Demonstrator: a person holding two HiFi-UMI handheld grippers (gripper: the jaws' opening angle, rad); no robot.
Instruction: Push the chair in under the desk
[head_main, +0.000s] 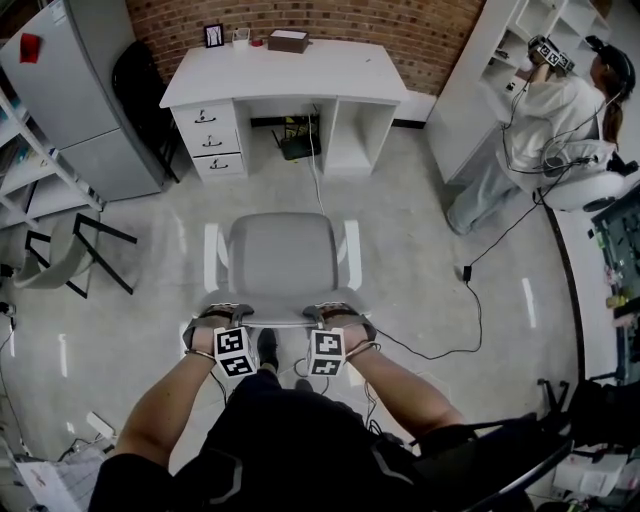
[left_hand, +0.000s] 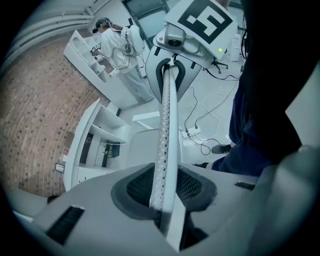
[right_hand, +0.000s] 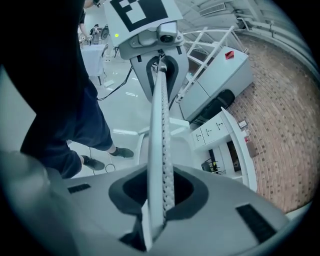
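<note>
A chair with a grey seat (head_main: 280, 262) and white armrests faces the white desk (head_main: 285, 72), with bare floor between them. Its backrest top edge (head_main: 280, 318) is nearest me. My left gripper (head_main: 222, 312) grips that edge at the left and my right gripper (head_main: 335, 310) at the right. In the left gripper view the thin perforated backrest edge (left_hand: 165, 150) runs between the jaws of the left gripper (left_hand: 164, 192), pads against it; the right gripper (left_hand: 171, 72) clasps its far end. In the right gripper view the edge (right_hand: 161, 140) sits in the right gripper (right_hand: 159, 192).
Drawers fill the desk's left side; a black router (head_main: 298, 145) sits in the knee space. A grey cabinet (head_main: 75, 100) and a folding chair (head_main: 70, 250) stand to the left. A person (head_main: 560, 110) works at white shelving on the right. A cable (head_main: 470, 300) trails across the floor.
</note>
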